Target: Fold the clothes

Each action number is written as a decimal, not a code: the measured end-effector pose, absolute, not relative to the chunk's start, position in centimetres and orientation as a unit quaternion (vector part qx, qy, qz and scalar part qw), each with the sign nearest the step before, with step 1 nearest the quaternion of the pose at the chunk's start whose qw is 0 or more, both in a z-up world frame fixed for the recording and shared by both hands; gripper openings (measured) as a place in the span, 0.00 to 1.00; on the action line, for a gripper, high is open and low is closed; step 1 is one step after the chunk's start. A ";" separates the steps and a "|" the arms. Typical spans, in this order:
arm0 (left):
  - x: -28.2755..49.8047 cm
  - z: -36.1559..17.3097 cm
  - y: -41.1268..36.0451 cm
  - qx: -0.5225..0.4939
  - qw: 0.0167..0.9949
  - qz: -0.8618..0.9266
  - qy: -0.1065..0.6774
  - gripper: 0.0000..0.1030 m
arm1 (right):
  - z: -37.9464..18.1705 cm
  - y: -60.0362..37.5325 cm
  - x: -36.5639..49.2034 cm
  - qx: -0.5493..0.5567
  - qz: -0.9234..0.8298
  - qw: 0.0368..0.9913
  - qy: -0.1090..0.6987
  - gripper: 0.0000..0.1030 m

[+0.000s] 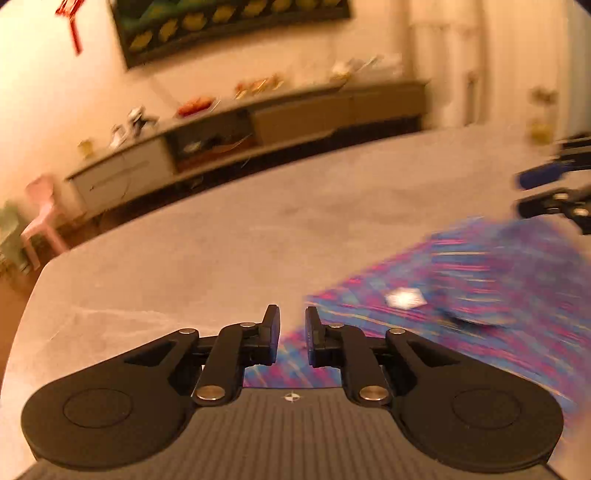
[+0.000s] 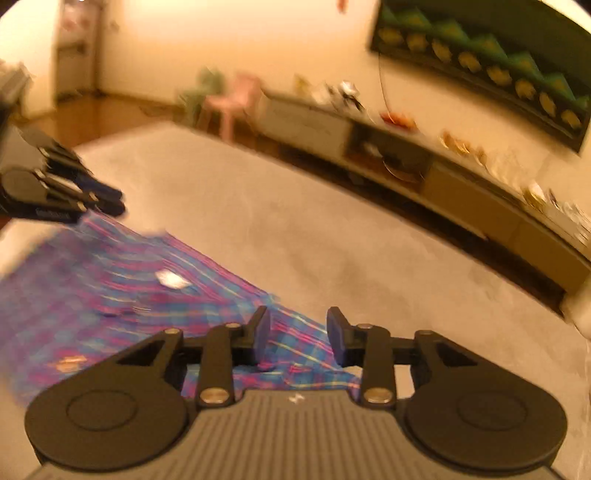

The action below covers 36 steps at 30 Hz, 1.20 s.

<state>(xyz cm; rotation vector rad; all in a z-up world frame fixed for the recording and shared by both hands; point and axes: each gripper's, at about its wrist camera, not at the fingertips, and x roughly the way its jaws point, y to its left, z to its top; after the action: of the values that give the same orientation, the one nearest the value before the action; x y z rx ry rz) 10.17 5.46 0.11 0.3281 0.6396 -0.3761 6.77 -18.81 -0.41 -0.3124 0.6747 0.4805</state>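
Note:
A blue and pink plaid garment (image 1: 480,295) lies flat on the grey table (image 1: 221,240), with a white label (image 1: 404,298) on it. It also shows in the right wrist view (image 2: 110,295). My left gripper (image 1: 292,332) is open with a narrow gap, empty, just above the garment's near corner. My right gripper (image 2: 298,332) is open and empty above another corner of the garment. Each gripper shows at the edge of the other's view: the right one (image 1: 543,192) and the left one (image 2: 107,199). Both views are blurred by motion.
A long low sideboard (image 1: 258,122) with dishes and small items stands along the far wall beyond the table. A pink child's chair (image 1: 40,218) and a green one (image 1: 9,236) stand at its end. A dark framed picture (image 1: 221,22) hangs above.

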 end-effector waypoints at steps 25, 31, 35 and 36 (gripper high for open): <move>-0.3 -8.3 1.6 0.284 0.897 -0.190 0.278 0.20 | -6.7 -19.9 2.1 -0.148 0.258 0.881 0.368 0.39; -1.7 -7.8 3.4 0.283 0.903 -0.159 0.282 0.20 | -6.9 -23.9 2.2 -0.080 0.251 0.882 0.390 0.27; -1.9 -7.1 4.3 0.260 0.909 -0.140 0.295 0.20 | -7.3 -25.0 1.7 -0.067 0.247 0.885 0.389 0.27; -1.8 -7.2 4.7 0.260 0.908 -0.125 0.304 0.20 | -7.4 -24.9 1.7 -0.069 0.246 0.886 0.387 0.27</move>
<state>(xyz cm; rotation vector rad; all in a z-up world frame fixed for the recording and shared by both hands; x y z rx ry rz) -1.80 4.75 -7.15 0.5372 0.6268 -0.2580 1.73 -24.91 -7.42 -0.1427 0.8059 0.5123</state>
